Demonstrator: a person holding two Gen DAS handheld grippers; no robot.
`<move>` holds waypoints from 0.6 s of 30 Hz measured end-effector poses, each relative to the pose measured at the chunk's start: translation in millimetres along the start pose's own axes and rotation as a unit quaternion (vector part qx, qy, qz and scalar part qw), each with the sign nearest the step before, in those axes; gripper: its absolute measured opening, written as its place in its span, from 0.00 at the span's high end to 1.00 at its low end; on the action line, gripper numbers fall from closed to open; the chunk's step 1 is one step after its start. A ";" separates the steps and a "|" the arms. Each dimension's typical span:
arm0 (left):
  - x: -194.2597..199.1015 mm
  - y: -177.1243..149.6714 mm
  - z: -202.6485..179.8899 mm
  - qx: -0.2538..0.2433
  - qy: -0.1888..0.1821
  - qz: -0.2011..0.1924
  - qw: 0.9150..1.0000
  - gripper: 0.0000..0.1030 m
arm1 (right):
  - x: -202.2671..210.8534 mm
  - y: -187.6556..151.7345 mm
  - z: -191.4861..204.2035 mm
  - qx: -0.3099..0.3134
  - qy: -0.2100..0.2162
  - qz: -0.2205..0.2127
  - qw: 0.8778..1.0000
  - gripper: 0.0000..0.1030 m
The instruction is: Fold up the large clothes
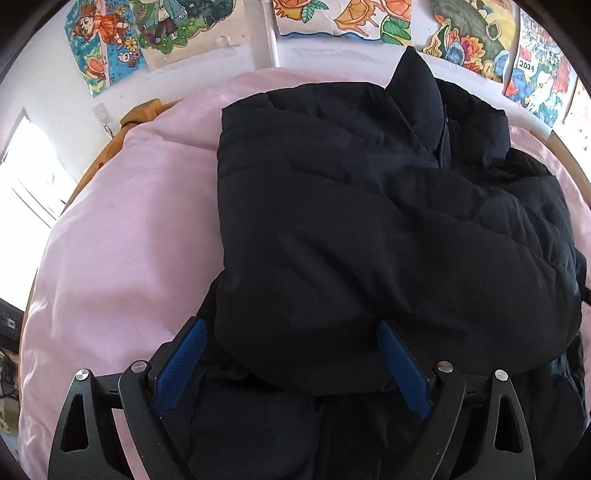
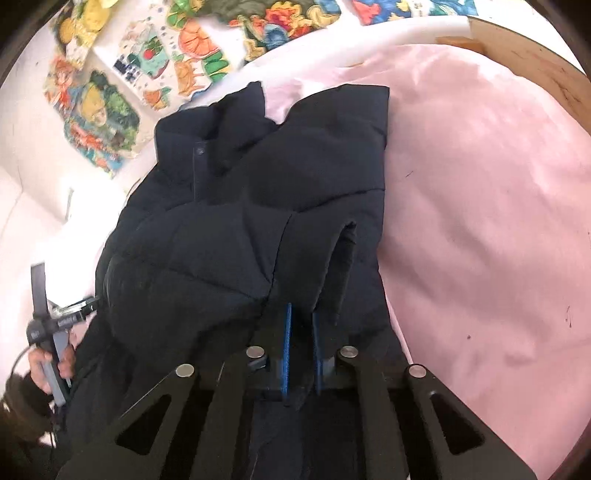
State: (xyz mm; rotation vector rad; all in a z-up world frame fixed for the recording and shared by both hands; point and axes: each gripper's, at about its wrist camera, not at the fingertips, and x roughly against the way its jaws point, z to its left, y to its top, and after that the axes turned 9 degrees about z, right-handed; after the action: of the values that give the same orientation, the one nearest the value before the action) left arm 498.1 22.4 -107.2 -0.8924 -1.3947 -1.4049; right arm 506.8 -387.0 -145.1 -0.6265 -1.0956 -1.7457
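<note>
A dark navy puffer jacket (image 1: 369, 221) lies partly folded on a pink bedsheet (image 1: 129, 240), its collar toward the wall. My left gripper (image 1: 295, 354) stands open and wide at the jacket's near edge, and a folded bulge of jacket lies between its blue pads (image 1: 184, 365) without being pinched. In the right wrist view the same jacket (image 2: 240, 221) fills the left half, with one sleeve (image 2: 340, 266) folded over the body. My right gripper (image 2: 302, 347) is shut on a fold of the jacket's near hem, dark cloth showing between the blue pads (image 2: 286, 350).
The bed has a wooden rim (image 1: 99, 155) and a white rail (image 2: 406, 29) against a wall covered in coloured drawings (image 1: 110, 40). Pink sheet (image 2: 480, 221) spreads bare to the right of the jacket. A person's hand (image 2: 46, 365) grips the other tool's handle at the left edge.
</note>
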 end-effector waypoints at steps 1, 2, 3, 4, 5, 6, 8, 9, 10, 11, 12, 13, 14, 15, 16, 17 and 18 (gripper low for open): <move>0.5 0.7 -1.2 -0.003 -0.006 -0.005 1.000 0.09 | 0.9 2.8 7.0 0.008 -0.012 -0.009 1.000 0.97; 0.9 1.0 -2.2 -0.005 -0.008 -0.009 1.000 0.09 | 1.7 2.7 17.6 0.022 -0.032 -0.023 0.999 0.97; 1.3 1.3 -3.2 -0.008 -0.010 -0.013 1.000 0.09 | 11.1 6.9 27.3 0.044 -0.058 -0.046 0.996 0.97; 0.5 1.0 -5.3 -0.011 -0.010 -0.014 1.000 0.09 | 18.0 11.9 31.4 0.056 -0.071 -0.062 0.994 0.97; -2.5 0.4 -8.4 -0.016 -0.010 -0.012 1.000 0.09 | 26.0 16.4 37.5 0.069 -0.085 -0.080 0.991 0.97; -5.7 -0.3 -10.6 -0.021 -0.007 -0.009 1.000 0.09 | 31.4 21.5 39.5 0.082 -0.101 -0.089 0.987 0.97; -12.4 -1.4 -14.9 -0.030 0.009 0.001 1.000 0.02 | 27.4 27.2 42.2 0.103 -0.132 -0.089 0.982 0.97; -16.3 -1.3 -15.3 -0.030 0.015 0.008 0.999 0.01 | 18.3 26.3 42.2 0.109 -0.149 -0.078 0.980 0.97; -20.4 -0.9 -14.1 -0.028 0.013 0.016 0.999 0.00 | 7.6 25.0 41.2 0.111 -0.162 -0.067 0.978 0.97; -24.8 -0.8 -11.2 -0.022 0.003 0.023 0.999 0.00 | -1.8 23.1 39.9 0.113 -0.171 -0.056 0.977 0.97; -27.5 -0.8 -8.7 -0.017 -0.005 0.026 0.999 0.00 | -9.5 19.8 37.0 0.116 -0.179 -0.047 0.976 0.97; -30.2 -1.1 -6.3 -0.013 -0.012 0.030 0.999 0.00 | -15.6 16.5 36.3 0.122 -0.188 -0.043 0.974 0.97; -32.9 -1.5 -3.5 -0.008 -0.021 0.034 0.999 0.00 | -18.9 14.4 36.5 0.128 -0.196 -0.043 0.971 0.96; -33.9 -1.9 -0.5 -0.003 -0.030 0.038 0.999 0.00 | -21.3 13.8 37.6 0.132 -0.201 -0.043 0.970 0.96; -33.5 -2.3 2.9 0.004 -0.040 0.038 0.998 0.00 | -21.1 14.9 38.6 0.131 -0.203 -0.045 0.969 0.96; -31.2 -2.7 8.3 0.013 -0.054 0.036 0.998 0.00 | -18.5 16.2 38.9 0.130 -0.199 -0.047 0.970 0.96; -28.0 -3.5 13.6 0.024 -0.064 0.033 0.997 0.00 | -16.2 16.3 39.3 0.129 -0.193 -0.049 0.971 0.93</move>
State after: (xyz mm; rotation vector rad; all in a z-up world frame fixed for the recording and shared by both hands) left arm 501.6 38.9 -133.5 -1.0030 -1.4760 -1.2778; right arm 526.1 -347.5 -133.0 -0.7782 -1.6189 -1.5614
